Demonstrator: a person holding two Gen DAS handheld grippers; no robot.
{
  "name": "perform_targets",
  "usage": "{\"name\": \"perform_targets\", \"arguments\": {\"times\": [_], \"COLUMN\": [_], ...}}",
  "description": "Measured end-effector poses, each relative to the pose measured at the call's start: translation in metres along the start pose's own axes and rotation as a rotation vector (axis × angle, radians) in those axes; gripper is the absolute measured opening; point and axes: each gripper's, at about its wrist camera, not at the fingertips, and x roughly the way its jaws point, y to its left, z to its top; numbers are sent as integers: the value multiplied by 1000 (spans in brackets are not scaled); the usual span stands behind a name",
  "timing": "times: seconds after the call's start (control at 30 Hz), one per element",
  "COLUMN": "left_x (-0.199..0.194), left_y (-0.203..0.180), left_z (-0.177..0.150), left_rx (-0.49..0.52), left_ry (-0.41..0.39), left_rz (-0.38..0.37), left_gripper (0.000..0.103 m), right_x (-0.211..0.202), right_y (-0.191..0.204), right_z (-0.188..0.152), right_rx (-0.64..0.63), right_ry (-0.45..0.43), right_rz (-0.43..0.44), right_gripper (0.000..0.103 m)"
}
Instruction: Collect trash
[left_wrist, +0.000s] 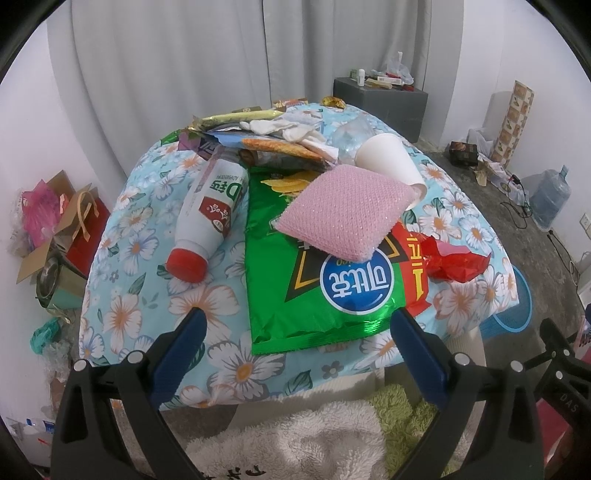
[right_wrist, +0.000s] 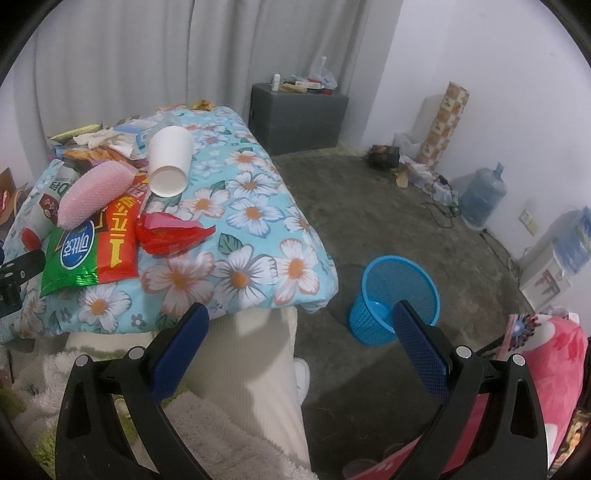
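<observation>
Trash lies heaped on a table under a blue floral cloth (left_wrist: 129, 236) (right_wrist: 258, 236). A green snack bag (left_wrist: 314, 288) (right_wrist: 74, 258) lies nearest, with a pink sponge (left_wrist: 343, 210) (right_wrist: 92, 194) on top of it. Left of the bag lies a white bottle with a red cap (left_wrist: 210, 218). A white paper cup (left_wrist: 391, 162) (right_wrist: 170, 164) lies on its side, and a red wrapper (left_wrist: 454, 262) (right_wrist: 170, 232) is crumpled beside the bag. My left gripper (left_wrist: 299, 328) is open just short of the bag's near edge. My right gripper (right_wrist: 301, 321) is open off the table's corner, near a blue mesh bin (right_wrist: 395, 299) on the floor.
More wrappers and white tissue (left_wrist: 280, 129) pile up at the table's far side. A grey cabinet (right_wrist: 299, 118) stands by the curtain. A water jug (right_wrist: 480, 199), cables and boxes line the right wall. Bags and boxes (left_wrist: 55, 229) clutter the floor on the left. A pink cushion (right_wrist: 550, 365) lies lower right.
</observation>
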Motion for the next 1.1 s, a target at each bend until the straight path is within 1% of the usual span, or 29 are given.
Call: {"name": "perform_targets", "arguments": {"times": [0.8, 1.1], "left_x": [1, 5], "left_y": [1, 7], "left_z": [-1, -1], "left_rx": [0, -21], "left_ry": [1, -4], "left_rz": [2, -11], "left_gripper": [98, 98], "right_x": [1, 2], "right_y": [1, 6], "right_z": [0, 2], "right_rx": [4, 11], "right_ry": [-1, -5], "right_rz": [2, 6], "right_gripper": [95, 95]}}
